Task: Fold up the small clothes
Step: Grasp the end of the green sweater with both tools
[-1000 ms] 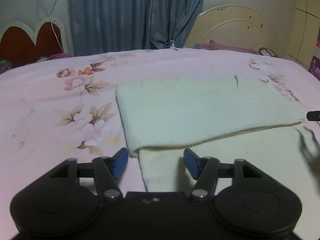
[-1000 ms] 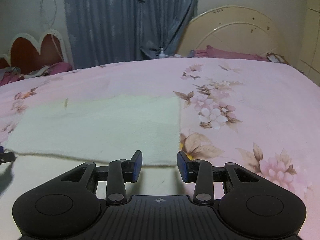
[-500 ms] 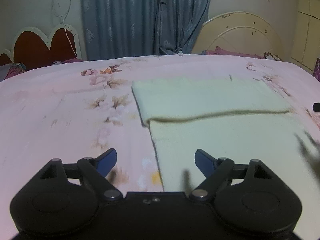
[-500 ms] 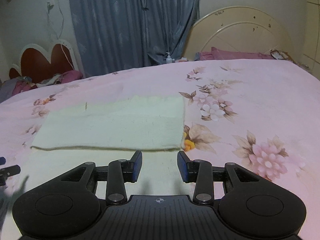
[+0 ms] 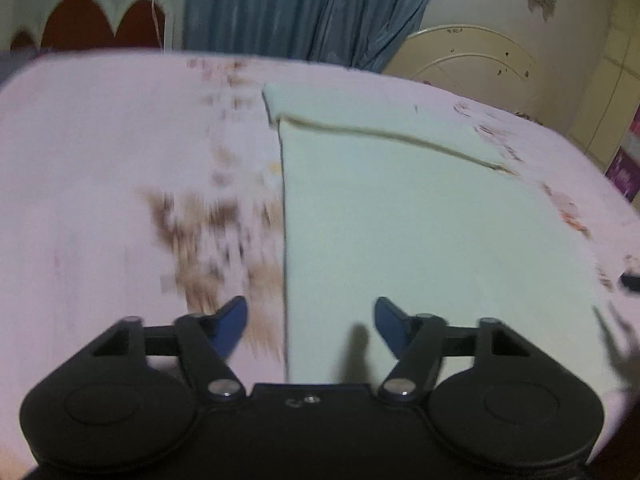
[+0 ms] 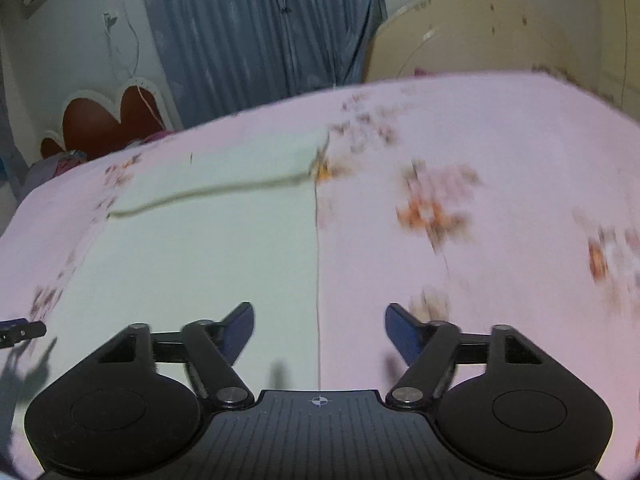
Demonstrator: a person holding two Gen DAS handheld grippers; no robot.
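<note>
A pale cream cloth point(image 5: 400, 216) lies flat on the pink floral bed, its far part folded over toward me with a raised fold edge point(image 5: 392, 134). My left gripper point(image 5: 310, 330) is open and empty, straddling the cloth's left side edge near its front. In the right wrist view the same cloth point(image 6: 192, 256) lies left of centre. My right gripper point(image 6: 319, 330) is open and empty, straddling the cloth's right side edge. The left gripper's tip point(image 6: 20, 330) shows at the far left there.
The pink floral bedsheet point(image 5: 100, 184) spreads around the cloth. A cream headboard point(image 5: 472, 60), blue curtains point(image 5: 304, 8) and a red heart-shaped headboard point(image 6: 108, 120) stand beyond the bed. The right gripper's tip point(image 5: 630, 280) shows at the right edge.
Both grippers have pulled back toward the near end of the cloth and opened wider. The folded-over part now lies farther away. Both views are motion-blurred.
</note>
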